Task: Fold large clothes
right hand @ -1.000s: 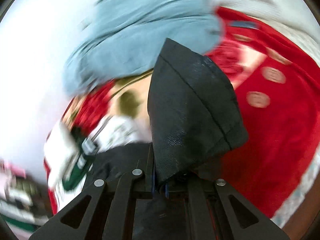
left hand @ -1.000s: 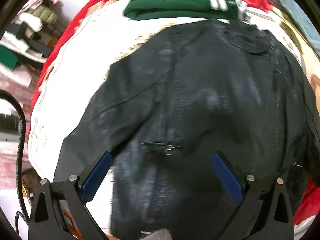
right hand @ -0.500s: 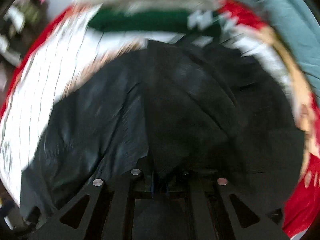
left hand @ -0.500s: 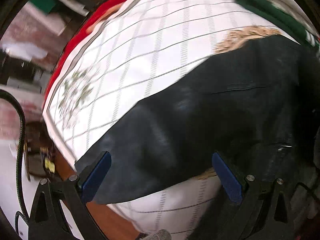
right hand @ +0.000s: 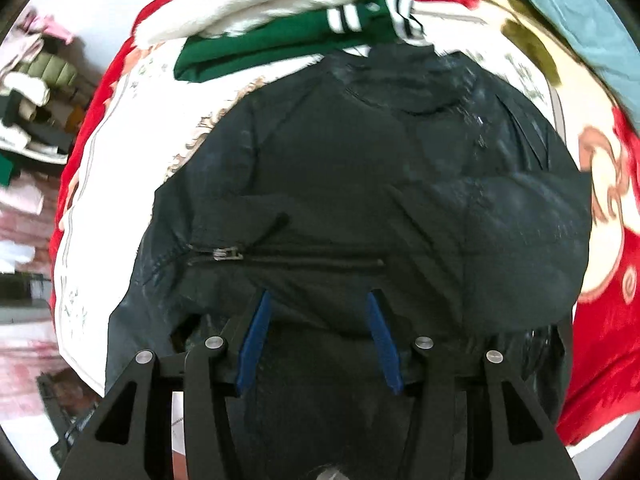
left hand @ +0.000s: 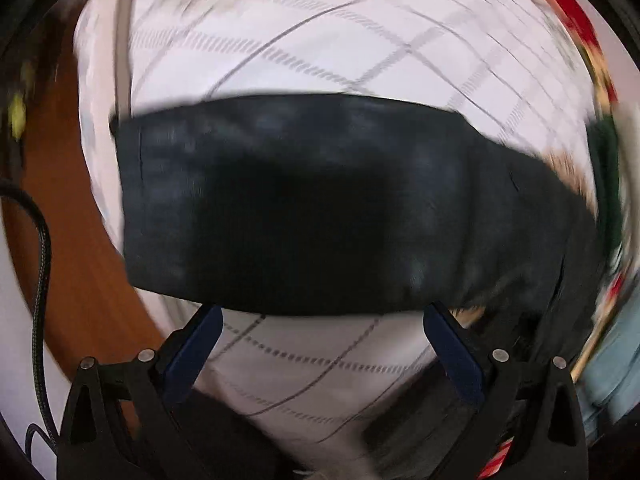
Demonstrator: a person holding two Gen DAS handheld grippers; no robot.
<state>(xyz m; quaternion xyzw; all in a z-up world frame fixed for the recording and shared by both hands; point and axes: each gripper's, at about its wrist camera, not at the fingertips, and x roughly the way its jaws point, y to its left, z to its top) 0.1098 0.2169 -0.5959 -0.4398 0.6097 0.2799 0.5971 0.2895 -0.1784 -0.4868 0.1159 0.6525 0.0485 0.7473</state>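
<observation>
White checked cloth [left hand: 320, 40], black jacket [right hand: 360, 200], green garment [right hand: 260, 48] behind, red blanket [right hand: 600, 360] beside

A bed carries everything, spread with a white grid-patterned sheet [right hand: 120, 184] over a red floral blanket [right hand: 608, 288]. A black jacket [right hand: 360, 184] lies flat at frame centre. At the top, a folded green garment [right hand: 272, 46] sits under a white one [right hand: 264, 0]; a blue-grey garment [right hand: 568, 8] lies upper right.
</observation>
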